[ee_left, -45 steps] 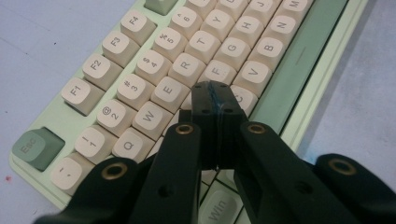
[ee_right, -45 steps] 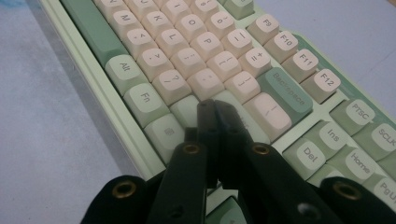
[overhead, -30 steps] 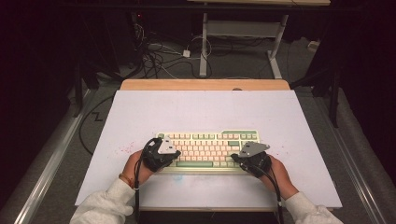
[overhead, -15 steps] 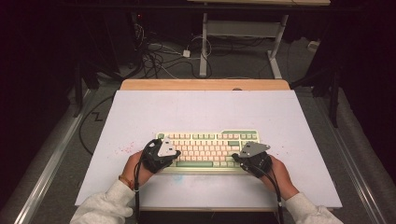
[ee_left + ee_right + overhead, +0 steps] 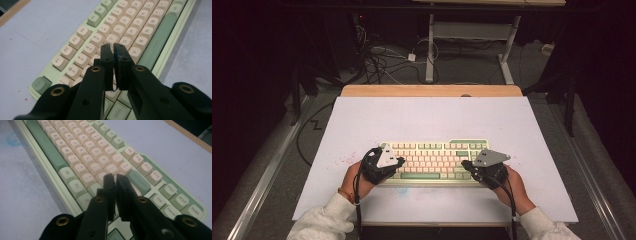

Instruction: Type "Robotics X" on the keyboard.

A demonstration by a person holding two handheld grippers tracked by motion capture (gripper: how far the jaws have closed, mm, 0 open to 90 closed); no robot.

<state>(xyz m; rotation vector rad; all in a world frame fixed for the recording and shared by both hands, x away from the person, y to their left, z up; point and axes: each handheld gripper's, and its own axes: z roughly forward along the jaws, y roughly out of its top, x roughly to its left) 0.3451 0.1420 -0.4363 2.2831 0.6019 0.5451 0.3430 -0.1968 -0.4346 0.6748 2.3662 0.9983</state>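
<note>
Keyboard (image 5: 432, 162): lies flat on my table (image 5: 432, 117), near the 6 o'clock edge, long side across, green case, cream keys.
Left gripper (image 5: 398, 161): I hold it over the keyboard's 9 o'clock end; in the left gripper view the tips (image 5: 113, 48) hang above the letter rows. Jaws nearly together, a thin slit between the pads, nothing in it. They have just been opening slightly.
Right gripper (image 5: 465, 164): I hold it over the 3 o'clock end; in the right gripper view the tips (image 5: 113, 178) hang above the keys by the green Enter key. Jaws likewise nearly closed, empty, and just eased apart a little.
Contact: I cannot tell whether either tip touches a key.
Handling, my judgement: stiff case, moderate weight, smooth plastic, likely slippery in hard jaws. Keycaps may pop off if pried.
Hold points, my judgement: the two short end rims, one gripper each, not the keycaps.
</note>
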